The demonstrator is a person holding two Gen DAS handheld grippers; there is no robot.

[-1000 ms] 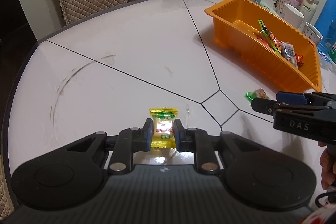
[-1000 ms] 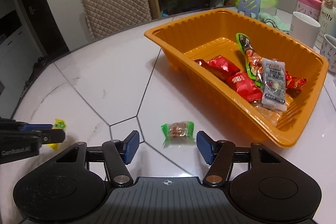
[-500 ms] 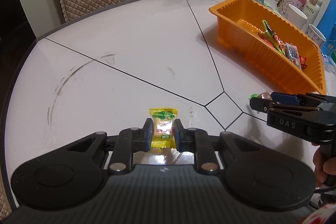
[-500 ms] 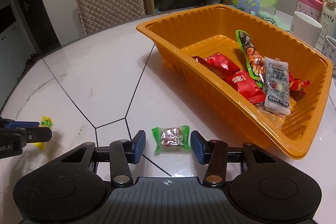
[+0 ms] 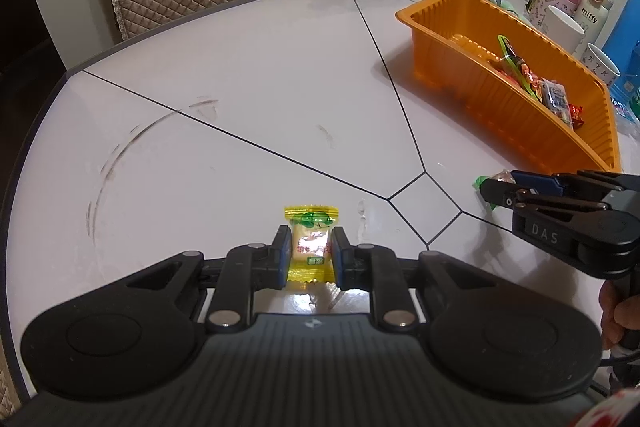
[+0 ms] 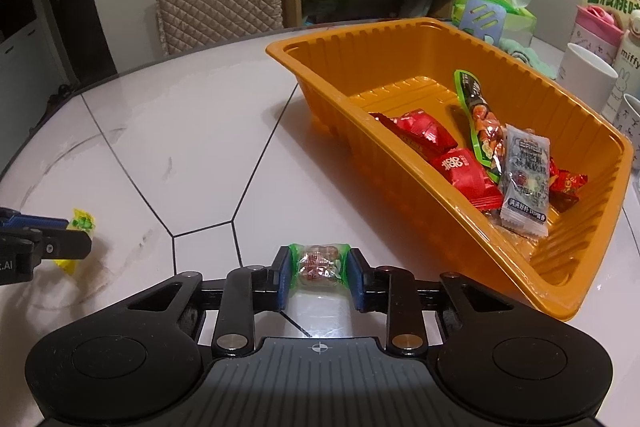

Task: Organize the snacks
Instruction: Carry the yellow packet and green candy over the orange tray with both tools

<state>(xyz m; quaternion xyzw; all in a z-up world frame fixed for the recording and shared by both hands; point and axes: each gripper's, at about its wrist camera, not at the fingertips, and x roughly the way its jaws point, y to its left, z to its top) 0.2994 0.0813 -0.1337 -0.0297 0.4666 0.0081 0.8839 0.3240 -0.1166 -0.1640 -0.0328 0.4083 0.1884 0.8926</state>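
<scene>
Since my left gripper pinches the yellow candy and right gripper the green candy, slick wrappers might slip short of the orange tray at right.

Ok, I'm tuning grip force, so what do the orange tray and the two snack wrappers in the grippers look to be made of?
Orange tray: probably thin moulded plastic, glossy; ribbed walls and a sheen along the rim. Yellow snack, in the left gripper: likely plastic film, shiny, crimped sawtooth ends. Green-ended candy, in the right gripper: clear crinkly film, its contents showing through. Both wrappers look soft and easily crushed.
</scene>
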